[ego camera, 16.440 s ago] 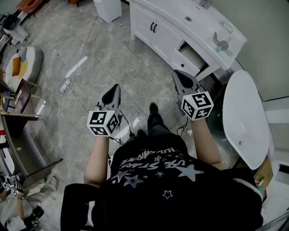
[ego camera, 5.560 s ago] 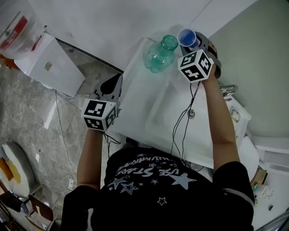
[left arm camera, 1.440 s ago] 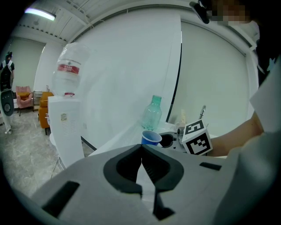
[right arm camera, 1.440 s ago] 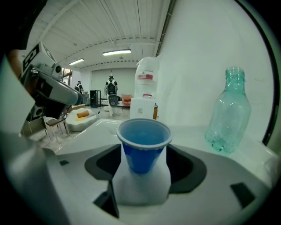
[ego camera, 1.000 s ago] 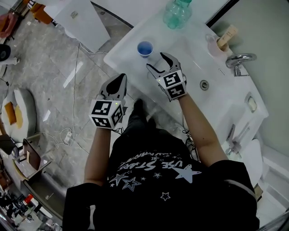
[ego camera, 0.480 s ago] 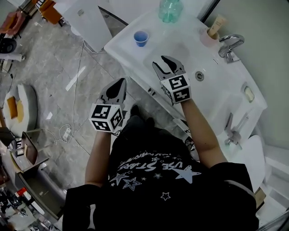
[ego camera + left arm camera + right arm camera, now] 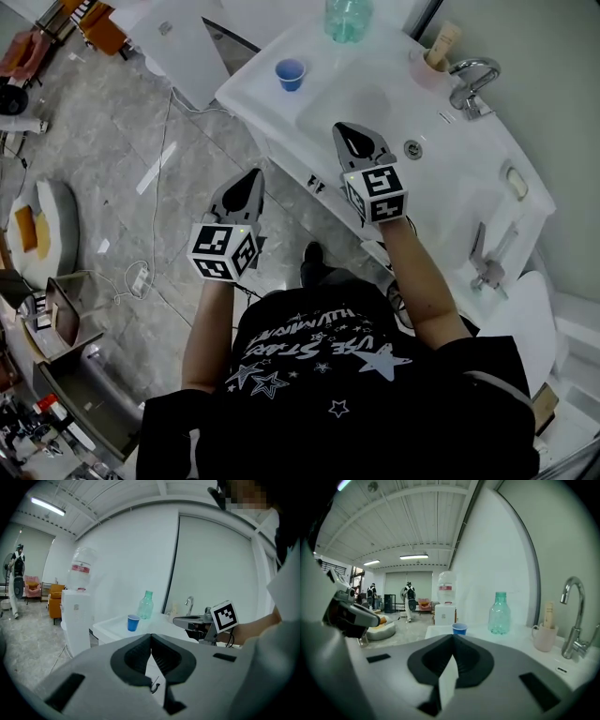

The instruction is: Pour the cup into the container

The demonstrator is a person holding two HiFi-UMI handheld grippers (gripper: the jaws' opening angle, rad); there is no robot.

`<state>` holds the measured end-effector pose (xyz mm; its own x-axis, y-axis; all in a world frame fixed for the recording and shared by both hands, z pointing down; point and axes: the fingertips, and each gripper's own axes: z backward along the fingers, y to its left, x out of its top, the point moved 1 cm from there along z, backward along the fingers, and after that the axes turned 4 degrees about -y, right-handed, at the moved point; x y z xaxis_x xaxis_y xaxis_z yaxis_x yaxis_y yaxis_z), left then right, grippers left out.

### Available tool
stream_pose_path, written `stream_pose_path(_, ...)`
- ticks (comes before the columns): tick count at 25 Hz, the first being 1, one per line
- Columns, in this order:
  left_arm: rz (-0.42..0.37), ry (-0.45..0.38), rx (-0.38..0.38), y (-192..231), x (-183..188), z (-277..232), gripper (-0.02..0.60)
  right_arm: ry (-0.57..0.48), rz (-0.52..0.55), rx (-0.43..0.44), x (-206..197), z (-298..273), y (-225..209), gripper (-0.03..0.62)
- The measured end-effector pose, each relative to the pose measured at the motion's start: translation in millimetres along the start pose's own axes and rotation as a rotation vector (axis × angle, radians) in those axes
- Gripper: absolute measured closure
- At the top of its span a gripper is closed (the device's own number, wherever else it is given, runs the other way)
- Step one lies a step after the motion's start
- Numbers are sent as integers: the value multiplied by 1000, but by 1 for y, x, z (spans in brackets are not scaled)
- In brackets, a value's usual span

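A small blue cup [image 7: 291,73] stands upright on the white sink counter [image 7: 253,89], near its left corner. A green-tinted plastic bottle [image 7: 348,19] stands farther back on the counter. My right gripper [image 7: 354,131] hovers over the front of the sink basin, well short of the cup; its jaws are shut with nothing between them. My left gripper [image 7: 251,175] hangs over the floor left of the counter, jaws shut and empty. In the right gripper view the cup [image 7: 459,628] and bottle [image 7: 500,613] lie ahead, beyond the jaws. The left gripper view shows the cup [image 7: 133,622] and bottle [image 7: 146,605] too.
A pink mug [image 7: 433,58] holding a stick and a chrome faucet [image 7: 469,80] sit at the counter's back. The drain [image 7: 412,148] lies in the basin. A water dispenser [image 7: 77,620] stands left of the counter. A cable [image 7: 141,277] trails on the floor. People [image 7: 409,599] stand far off.
My right gripper has drawn back from the cup toward the person and its jaws have closed. The cup stays on the counter. The left gripper has hardly moved.
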<state>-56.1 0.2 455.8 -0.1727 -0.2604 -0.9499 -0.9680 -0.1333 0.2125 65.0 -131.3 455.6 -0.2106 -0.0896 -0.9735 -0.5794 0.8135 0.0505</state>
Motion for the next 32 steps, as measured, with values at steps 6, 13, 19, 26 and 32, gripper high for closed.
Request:
stream_pose_path(6,57,-4,31,10,-16,45,571,30,3,-27,-2,16,28,588)
stream_pose_path(13,82,-6,64,15,-32,100,571,47,19,2,2,41,71,588)
stream_pose_path(19,86,-30,55,3,-36,137,571,40,5,4,3,74,103,588)
stream_pose_path(26,78,-57,42,-20,-43,184,571,24,14,5,2,124,140,588)
stream_pose_path(32,71,-71,43,-42,-48,231,571,4,4,8,5,170,172,588)
